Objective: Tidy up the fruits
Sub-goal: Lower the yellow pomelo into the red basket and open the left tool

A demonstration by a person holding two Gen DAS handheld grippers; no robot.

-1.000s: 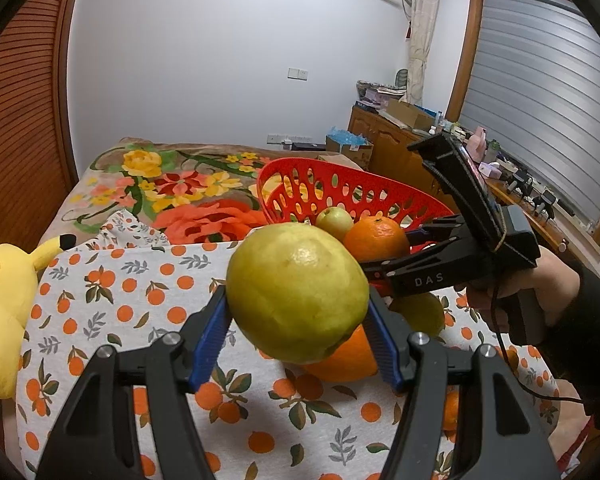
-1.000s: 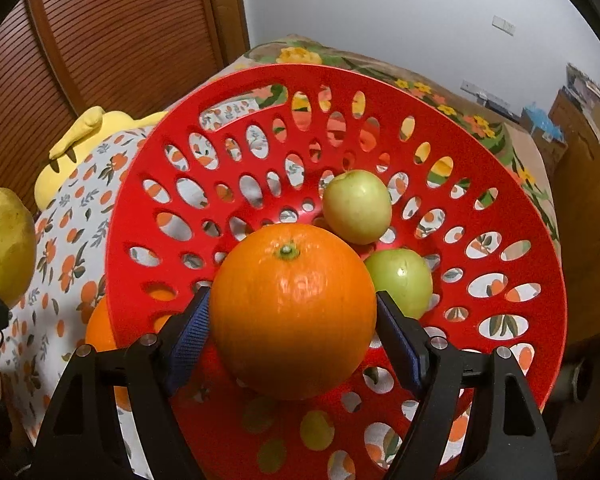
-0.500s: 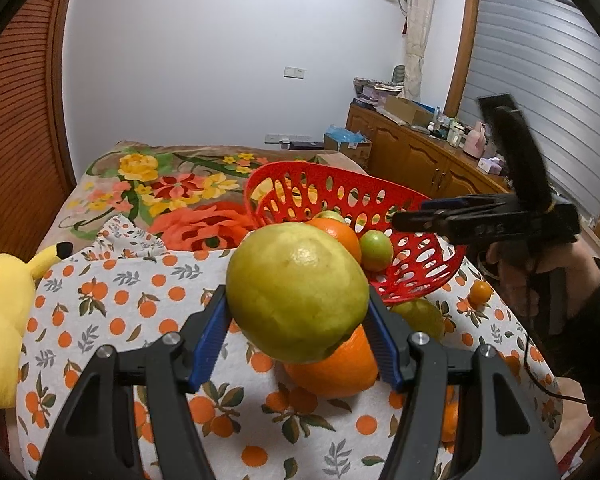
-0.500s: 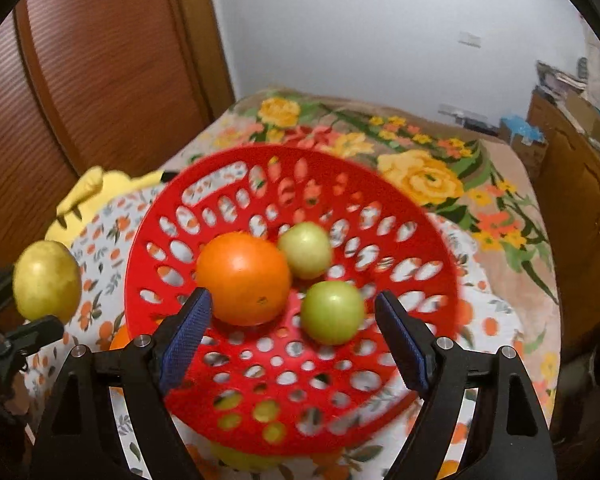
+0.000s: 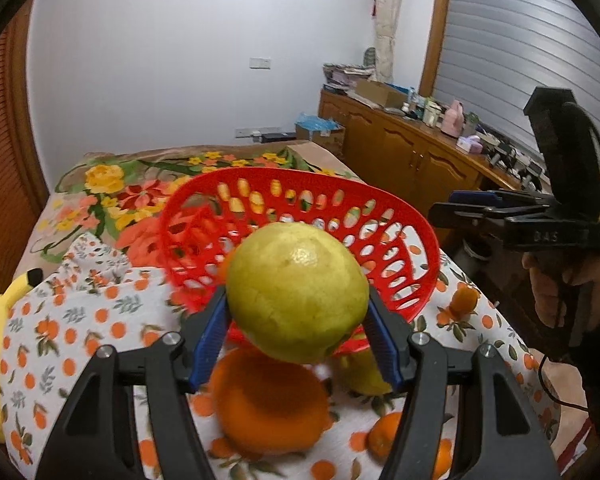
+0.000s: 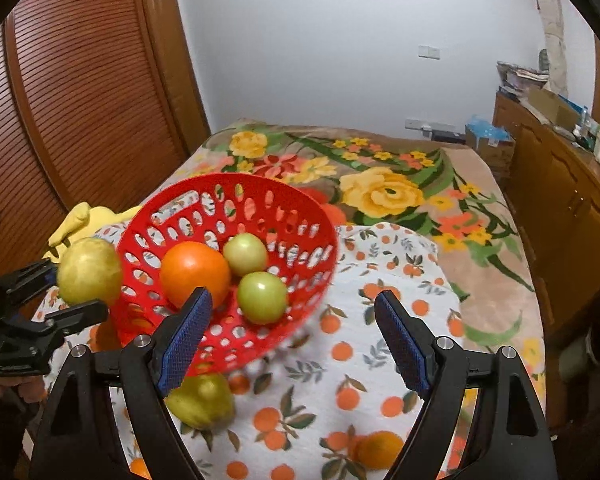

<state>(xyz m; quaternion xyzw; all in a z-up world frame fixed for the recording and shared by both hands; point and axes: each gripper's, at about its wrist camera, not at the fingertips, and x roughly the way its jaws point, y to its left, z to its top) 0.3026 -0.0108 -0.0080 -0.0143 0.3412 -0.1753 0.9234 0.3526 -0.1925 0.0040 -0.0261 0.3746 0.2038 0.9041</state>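
**Yellow fruit poised at the basket rim, second claw free**

The bed [image 6: 420,200] with its floral blanket fills the middle of the right wrist view, and the orange-print cloth [image 6: 380,360] covers its lower centre. On that cloth sits the red basket [image 6: 172,216], centre-left in the right wrist view and mid-frame in the left. It holds a large orange [image 6: 194,272] and two green fruits [image 6: 262,296], one just behind the other.

The left gripper [image 5: 298,340] pinches the big yellow-green fruit [image 5: 298,292] between its blue pads, held up in front of the basket's near wall. The right gripper [image 6: 292,340] is spread wide with nothing between its fingers, lower centre of its own frame, above bare cloth.

Judged from this, the step in hand is carrying the yellow-green fruit to the basket. The next move would call for lifting it over the rim, lowering it into the space beside the orange, and only then spreading the pads, so it does not roll out.

Loose fruit waits on the cloth: a big orange [image 5: 268,400] and a yellow fruit [image 5: 360,372] below the held one, and small oranges [image 5: 384,438] at lower right.

Only the right wrist view shows the basket's contents; the held fruit blocks them in the left view. Only the left view shows the orange under the gripper.
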